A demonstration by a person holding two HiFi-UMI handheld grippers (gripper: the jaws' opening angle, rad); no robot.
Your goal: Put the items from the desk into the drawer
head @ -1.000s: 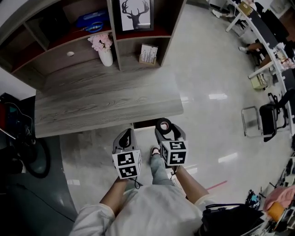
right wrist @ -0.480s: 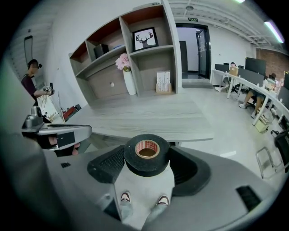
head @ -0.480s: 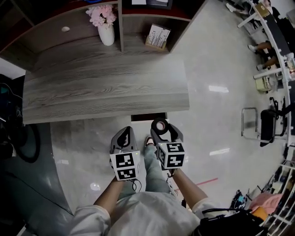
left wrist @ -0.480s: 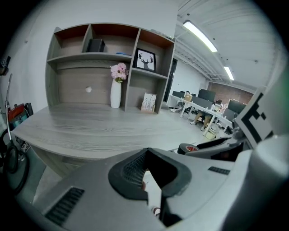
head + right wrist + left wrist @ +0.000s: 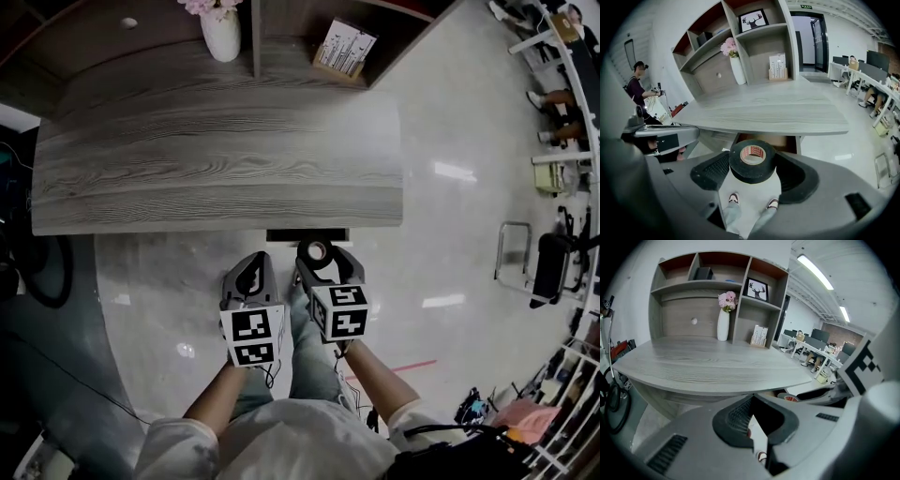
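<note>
A black tape roll (image 5: pixel 752 161) with a red-printed core sits between the pads of my right gripper (image 5: pixel 754 171), which is shut on it. In the head view the tape roll (image 5: pixel 317 251) and right gripper (image 5: pixel 320 260) hang just in front of the drawer (image 5: pixel 307 234), a dark, slightly open slot under the grey wooden desk (image 5: pixel 216 169). The drawer (image 5: pixel 783 140) shows a brown inside behind the roll. My left gripper (image 5: pixel 253 272) is beside the right one, shut and holding nothing. Through the left gripper (image 5: pixel 752 401) only floor shows.
A white vase with pink flowers (image 5: pixel 221 23) and a small printed box (image 5: pixel 345 49) stand at the back of the desk under wooden shelves (image 5: pixel 740 282). A person (image 5: pixel 637 84) stands far left. Chairs (image 5: pixel 548 262) and office desks are at the right.
The desk has slid down and closer in the head view. Both grippers, the right one still on the tape, now sit nearer the desk's front edge and the drawer.
</note>
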